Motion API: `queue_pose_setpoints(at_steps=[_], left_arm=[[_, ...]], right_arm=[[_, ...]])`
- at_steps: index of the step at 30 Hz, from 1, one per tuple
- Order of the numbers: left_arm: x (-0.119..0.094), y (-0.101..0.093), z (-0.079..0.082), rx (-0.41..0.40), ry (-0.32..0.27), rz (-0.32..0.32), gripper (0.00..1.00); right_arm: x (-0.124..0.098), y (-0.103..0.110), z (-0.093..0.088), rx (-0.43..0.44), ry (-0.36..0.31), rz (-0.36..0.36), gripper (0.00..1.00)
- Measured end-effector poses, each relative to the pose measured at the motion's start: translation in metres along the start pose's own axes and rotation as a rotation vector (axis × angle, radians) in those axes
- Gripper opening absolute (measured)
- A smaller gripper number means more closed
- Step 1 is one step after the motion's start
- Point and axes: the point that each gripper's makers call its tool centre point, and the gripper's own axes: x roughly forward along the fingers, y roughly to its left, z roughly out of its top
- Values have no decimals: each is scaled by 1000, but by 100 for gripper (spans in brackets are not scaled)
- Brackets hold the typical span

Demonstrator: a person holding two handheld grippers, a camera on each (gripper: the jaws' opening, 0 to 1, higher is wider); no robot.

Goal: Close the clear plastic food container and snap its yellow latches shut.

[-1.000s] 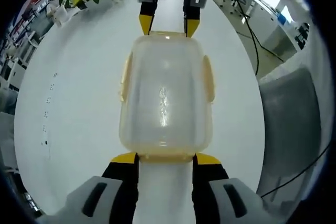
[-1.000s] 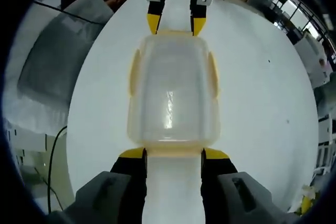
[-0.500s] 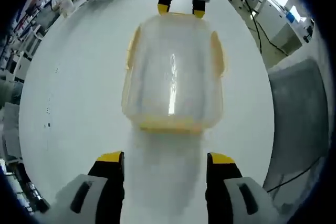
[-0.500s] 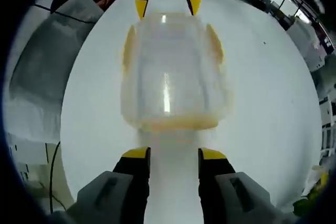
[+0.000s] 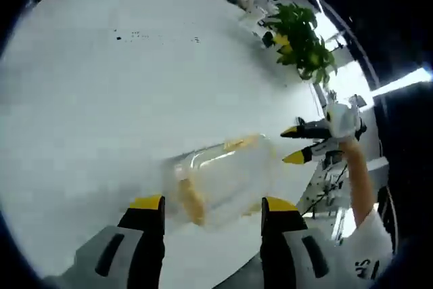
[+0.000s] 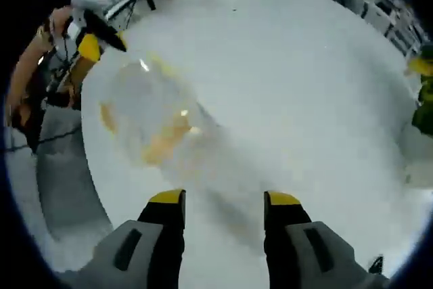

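Clear, glossy plastic food container (image 5: pixel 223 177) with yellow latches (image 5: pixel 191 197) on a smooth, matt white table (image 5: pixel 115 99).

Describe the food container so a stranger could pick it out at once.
Find the big round white table. Near its edge, ahead of the left tool, sits the clear plastic container. It is the only see-through box there, trimmed with yellow latches.

Clear container (image 5: pixel 223 177), yellow latches (image 5: pixel 191 197).
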Motion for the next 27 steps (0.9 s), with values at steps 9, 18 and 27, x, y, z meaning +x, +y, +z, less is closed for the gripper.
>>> queue_pose_setpoints(at_steps=[9,18,27], left_arm=[[19,9,-5,-15,-46,74,39],[29,2,-15,-28,-1,45,34],[30,8,-10,-50,-2,61,32]], right_arm=[[9,52,18,109,-91,155,40],[39,51,11,98,-8,128,24],[42,46,22,129,-39,143,19]])
